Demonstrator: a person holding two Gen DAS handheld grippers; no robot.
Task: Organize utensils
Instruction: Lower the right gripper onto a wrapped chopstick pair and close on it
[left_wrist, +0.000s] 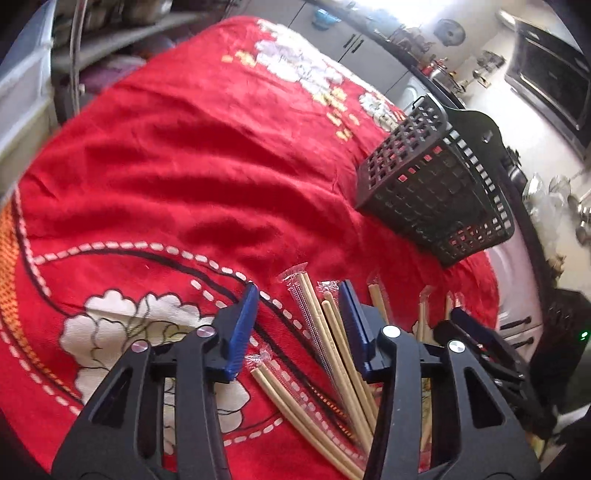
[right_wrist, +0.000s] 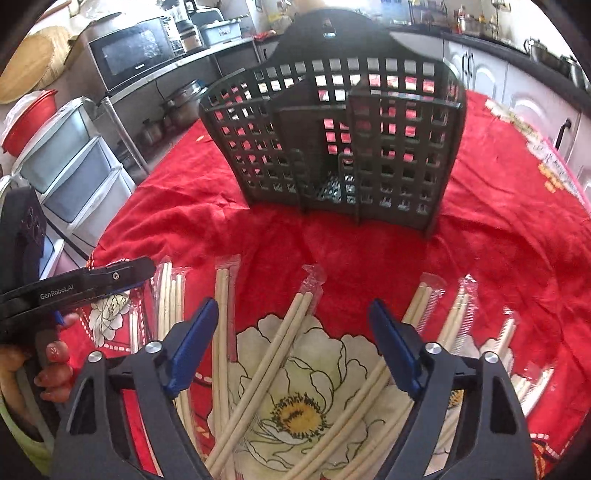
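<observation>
On the table, a red cloth (right_wrist: 498, 240) with a white flower print carries all task items. A dark perforated utensil basket (right_wrist: 332, 147) stands upright on the cloth at the far side, its interior split by partitions into compartments; no utensil is visible inside it. Pairs of wooden chopsticks in clear wrappers (right_wrist: 280, 354) lie loose on the cloth at the near side, fanned out and partly crossing one another, well apart from the basket.

The left gripper (left_wrist: 299, 325) points down at the leftmost wrapped pairs. Its blue pads (left_wrist: 240, 332) stand apart, with wrapped chopsticks (left_wrist: 332, 332) lying in the gap beneath them. No pad presses on a wrapper. In the right wrist view this gripper (right_wrist: 144, 271) enters from the left edge, held by a hand (right_wrist: 51, 369), over the outermost pairs.

The right gripper (right_wrist: 291, 339) points down over the middle of the pile. Its fingers (right_wrist: 192, 343) are spread wide, with one wrapped pair lying between them on the cloth, untouched on both sides. A second pair lies beside the right-hand finger; contact there appears absent, though the finger hides part of it.

Behind the table, a microwave (right_wrist: 136, 48) sits on a counter beside stacked plastic drawers (right_wrist: 74, 162).
</observation>
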